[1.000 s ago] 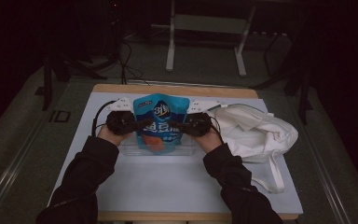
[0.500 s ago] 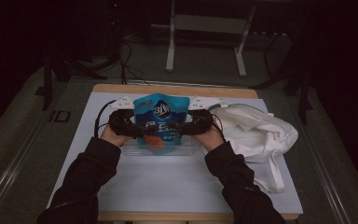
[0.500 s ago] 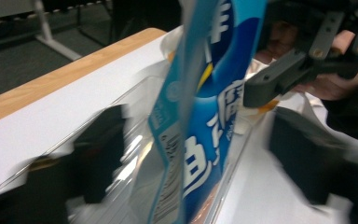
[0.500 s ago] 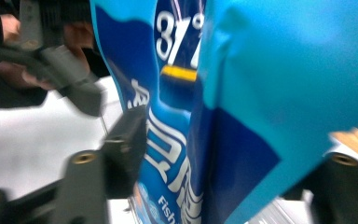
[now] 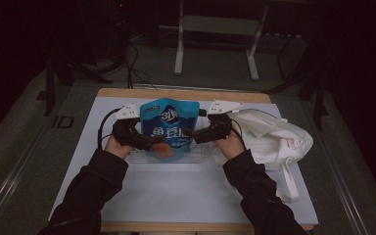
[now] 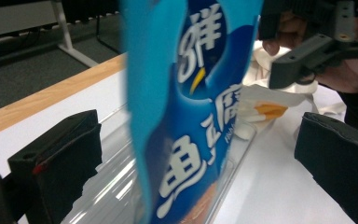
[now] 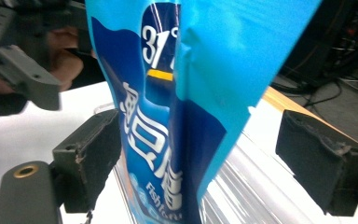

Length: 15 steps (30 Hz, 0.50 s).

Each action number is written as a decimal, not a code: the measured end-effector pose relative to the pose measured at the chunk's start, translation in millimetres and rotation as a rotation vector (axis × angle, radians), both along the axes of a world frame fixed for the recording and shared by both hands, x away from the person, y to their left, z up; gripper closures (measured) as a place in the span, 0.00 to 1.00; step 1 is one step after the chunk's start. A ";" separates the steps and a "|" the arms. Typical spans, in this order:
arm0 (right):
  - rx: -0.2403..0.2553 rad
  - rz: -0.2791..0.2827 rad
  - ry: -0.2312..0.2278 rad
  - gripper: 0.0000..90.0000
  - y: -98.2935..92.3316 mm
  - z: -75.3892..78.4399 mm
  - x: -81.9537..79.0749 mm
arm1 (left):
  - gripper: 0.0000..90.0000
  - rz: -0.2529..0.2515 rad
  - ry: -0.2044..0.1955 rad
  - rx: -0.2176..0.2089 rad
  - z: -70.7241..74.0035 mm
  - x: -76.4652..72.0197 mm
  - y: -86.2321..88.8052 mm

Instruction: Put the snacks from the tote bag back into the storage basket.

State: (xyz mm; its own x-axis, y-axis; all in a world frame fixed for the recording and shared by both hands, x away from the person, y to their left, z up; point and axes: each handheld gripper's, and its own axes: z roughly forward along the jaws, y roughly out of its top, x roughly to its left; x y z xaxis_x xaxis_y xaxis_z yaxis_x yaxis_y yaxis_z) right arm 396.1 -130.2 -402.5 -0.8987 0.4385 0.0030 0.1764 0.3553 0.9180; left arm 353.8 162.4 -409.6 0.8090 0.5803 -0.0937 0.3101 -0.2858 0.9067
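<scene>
A blue, glossy plastic snack pouch (image 5: 169, 128) with white lettering stands upright in a clear, shallow plastic tray (image 5: 142, 157) on the white sheet that covers the wooden table (image 5: 176, 94), toward the far middle of it. The left gripper (image 5: 149, 143) sits at the pouch's left edge and the right gripper (image 5: 190, 134) at its right edge, each held in a dark-sleeved hand.

In the left gripper view the two black padded jaws stand wide apart, having just been opening; the pouch (image 6: 191, 107) rises between them with clear gaps on both sides. The right gripper view shows the same: its jaws have just been opening, and the pouch (image 7: 177, 112) stands between them; whether the left pad still brushes it cannot be told.

A crumpled white cloth tote bag (image 5: 274, 139) lies on the table just right of the right hand.
</scene>
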 end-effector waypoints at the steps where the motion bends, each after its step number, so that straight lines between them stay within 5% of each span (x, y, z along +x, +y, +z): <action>1: -0.002 0.000 -0.003 0.16 -1.0 0.8 -0.6 | 0.01 0.002 -0.004 0.004 0.5 -2.1 -0.1; 15: -0.018 -0.017 -0.013 0.16 -30.0 9.4 -18.0 | 0.01 0.050 -0.006 -0.003 2.4 -34.8 7.8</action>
